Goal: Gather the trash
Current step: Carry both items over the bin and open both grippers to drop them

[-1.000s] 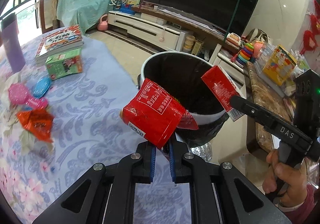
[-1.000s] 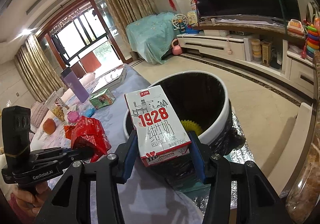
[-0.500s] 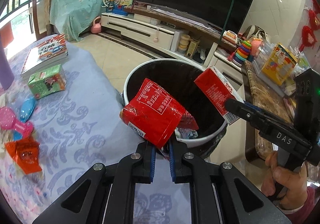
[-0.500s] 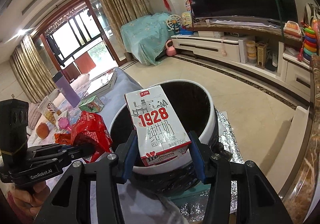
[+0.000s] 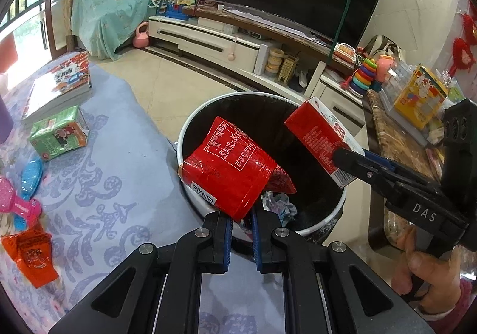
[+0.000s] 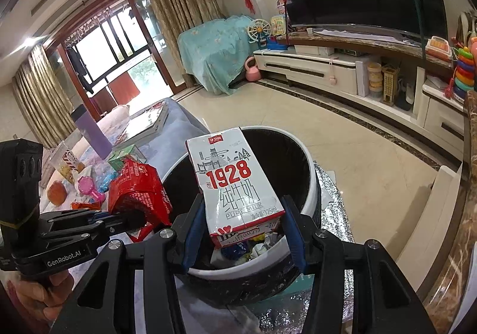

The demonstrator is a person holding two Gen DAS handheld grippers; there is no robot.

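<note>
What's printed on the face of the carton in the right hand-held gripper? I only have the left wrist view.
Observer: "1928" in red on the milk carton, clamped in the right hand-held gripper.
Operator: Anything under the bin?
Observer: A silver foil sheet lies on the floor beside and under the bin.
Operator: Who holds my side?
Observer: A hand grips the left hand-held gripper, which is shut on the red wrapper.
</note>
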